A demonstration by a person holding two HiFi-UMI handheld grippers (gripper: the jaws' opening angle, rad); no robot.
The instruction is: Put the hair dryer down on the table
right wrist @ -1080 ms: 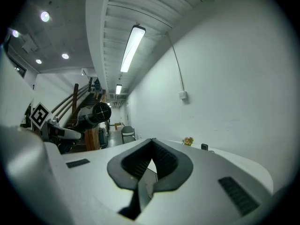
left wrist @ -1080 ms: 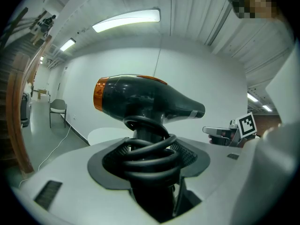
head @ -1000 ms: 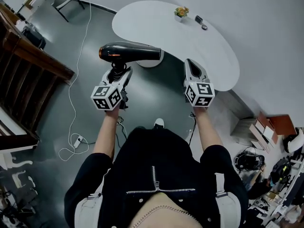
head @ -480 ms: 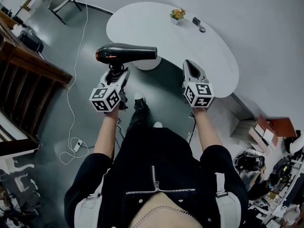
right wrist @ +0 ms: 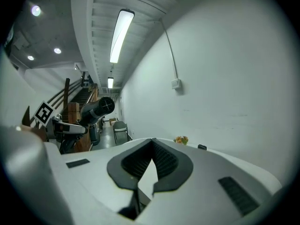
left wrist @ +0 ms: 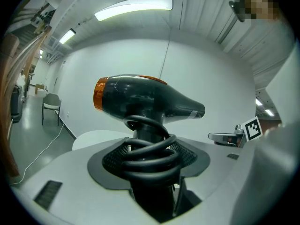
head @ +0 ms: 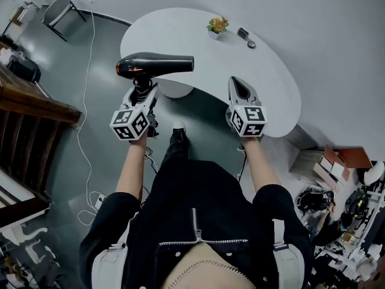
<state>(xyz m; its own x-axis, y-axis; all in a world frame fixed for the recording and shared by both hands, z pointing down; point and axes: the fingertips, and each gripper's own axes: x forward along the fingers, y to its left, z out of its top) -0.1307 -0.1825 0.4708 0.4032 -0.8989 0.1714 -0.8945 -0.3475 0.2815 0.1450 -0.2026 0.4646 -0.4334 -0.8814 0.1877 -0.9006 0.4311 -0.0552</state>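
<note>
Black hair dryer [head: 157,65], barrel crosswise, nozzle rightward

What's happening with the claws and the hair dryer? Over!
Left claw shut on hair dryer handle. Right claw shut, empty. Dryer up in air, not yet on table. Potted plant at table's far edge.

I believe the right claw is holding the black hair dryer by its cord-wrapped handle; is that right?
Not quite: it is the left claw that holds the black hair dryer by its cord-wrapped handle, as the left gripper view shows. The right claw is shut on nothing.
</note>
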